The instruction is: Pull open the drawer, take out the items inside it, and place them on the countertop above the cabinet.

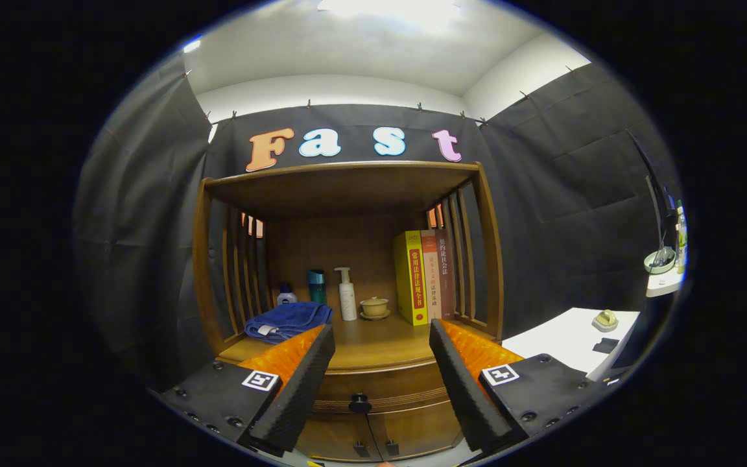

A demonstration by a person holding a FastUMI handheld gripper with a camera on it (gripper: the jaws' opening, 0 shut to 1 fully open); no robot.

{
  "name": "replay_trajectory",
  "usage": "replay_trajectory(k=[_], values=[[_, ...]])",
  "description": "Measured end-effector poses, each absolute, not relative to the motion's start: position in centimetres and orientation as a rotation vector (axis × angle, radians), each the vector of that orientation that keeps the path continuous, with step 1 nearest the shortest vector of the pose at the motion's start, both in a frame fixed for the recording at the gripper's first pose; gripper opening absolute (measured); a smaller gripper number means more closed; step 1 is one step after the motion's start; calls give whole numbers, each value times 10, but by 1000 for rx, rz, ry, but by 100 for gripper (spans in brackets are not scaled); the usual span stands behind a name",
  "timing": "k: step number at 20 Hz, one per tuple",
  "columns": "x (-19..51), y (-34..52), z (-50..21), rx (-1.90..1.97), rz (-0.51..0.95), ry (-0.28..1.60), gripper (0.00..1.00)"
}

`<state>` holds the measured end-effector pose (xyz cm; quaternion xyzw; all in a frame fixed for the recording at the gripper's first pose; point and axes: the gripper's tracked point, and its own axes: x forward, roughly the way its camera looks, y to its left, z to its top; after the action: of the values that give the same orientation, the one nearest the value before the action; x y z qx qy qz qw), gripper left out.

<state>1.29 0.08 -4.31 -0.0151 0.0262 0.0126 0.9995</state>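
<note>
Between the spread, empty fingers of the gripper (380, 383) sits the closed drawer's black knob (360, 403); centre on it, close squarely, and pull straight back.

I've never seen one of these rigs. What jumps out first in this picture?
The gripper dominates: its two black-padded fingers with orange backs stand wide open, framing the closed drawer's dark knob. Beyond them, on the wooden cabinet's countertop, a bright yellow book stands upright at the right, and a folded blue towel lies at the left.
</note>
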Motion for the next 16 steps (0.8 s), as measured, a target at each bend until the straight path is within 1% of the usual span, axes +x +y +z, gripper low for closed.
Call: replay_trajectory(k=[7, 11, 16], values=[[24, 13, -145, -67, 96, 150, 98], [29, 35, -205, -51, 158, 187, 98], [42, 27, -273, -51, 148, 271, 96]])
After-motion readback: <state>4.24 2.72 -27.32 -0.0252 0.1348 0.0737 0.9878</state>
